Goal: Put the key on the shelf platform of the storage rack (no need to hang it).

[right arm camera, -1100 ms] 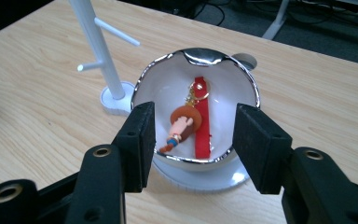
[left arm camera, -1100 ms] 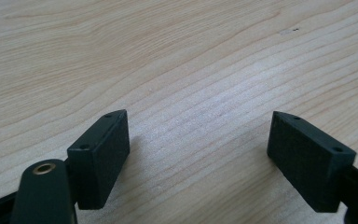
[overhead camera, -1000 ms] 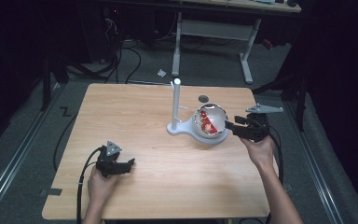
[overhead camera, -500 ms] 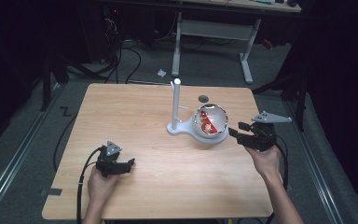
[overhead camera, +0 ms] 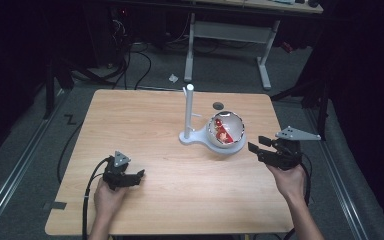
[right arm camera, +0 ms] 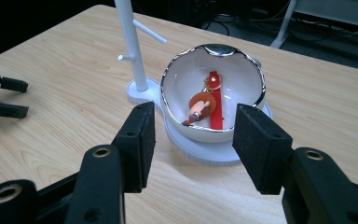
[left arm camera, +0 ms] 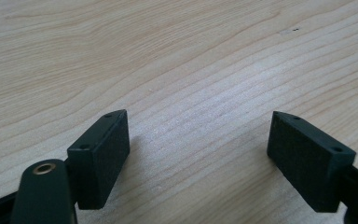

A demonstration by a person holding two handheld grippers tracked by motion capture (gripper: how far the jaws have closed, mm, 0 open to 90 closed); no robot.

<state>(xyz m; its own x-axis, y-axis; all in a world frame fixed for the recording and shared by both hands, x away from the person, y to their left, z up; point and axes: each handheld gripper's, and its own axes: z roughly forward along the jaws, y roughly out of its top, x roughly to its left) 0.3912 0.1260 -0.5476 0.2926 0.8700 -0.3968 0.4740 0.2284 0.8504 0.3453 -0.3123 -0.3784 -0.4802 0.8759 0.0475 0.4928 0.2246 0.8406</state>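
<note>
Wooden table (overhead camera: 145,125): bowl (overhead camera: 226,131) beside white stand (overhead camera: 189,115)

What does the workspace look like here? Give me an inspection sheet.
Surface: light wooden table, bare in front of the person.
Job's things: white bowl tipped on its base, a small figure on a red strap inside; white peg stand beside it.
Clutter: small dark disc behind the bowl.
Grippers: left gripper open, low over the wood; right gripper fingers apart, empty, facing the bowl.
Cables: black cable trails off the left gripper; more cables on the floor.
Surroundings: grey floor, desk frame, dark room.
</note>
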